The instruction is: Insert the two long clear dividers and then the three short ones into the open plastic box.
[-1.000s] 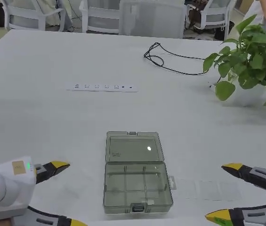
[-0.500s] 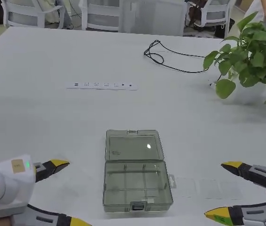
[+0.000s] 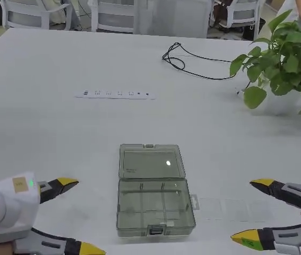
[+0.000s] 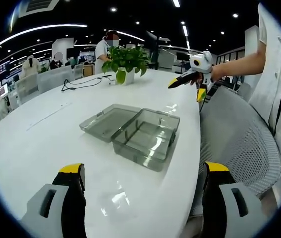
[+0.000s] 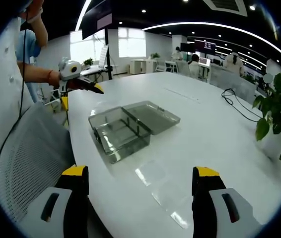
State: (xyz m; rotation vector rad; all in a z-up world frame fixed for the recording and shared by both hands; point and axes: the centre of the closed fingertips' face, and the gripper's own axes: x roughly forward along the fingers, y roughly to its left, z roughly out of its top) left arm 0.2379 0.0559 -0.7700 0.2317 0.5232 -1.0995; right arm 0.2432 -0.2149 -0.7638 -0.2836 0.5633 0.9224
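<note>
Left hand-held gripper and right hand-held gripper: both held spread, nothing pinched, stationed either side of the open plastic box. Clear dividers: laid flat on the worktop, between box and right jaws. Nothing was shifted over the last second; insertion is judged not begun.

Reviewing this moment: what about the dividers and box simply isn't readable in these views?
- Dividers, head view: clear on the white table, edges faint; their number, and long or short, unreadable.
- Right gripper view: glare blurs their outlines too.
- Box interior, head view: faint lines through tinted plastic; whether any dividers already sit inside is unclear.
- Power strip, head view: markings too small.
</note>
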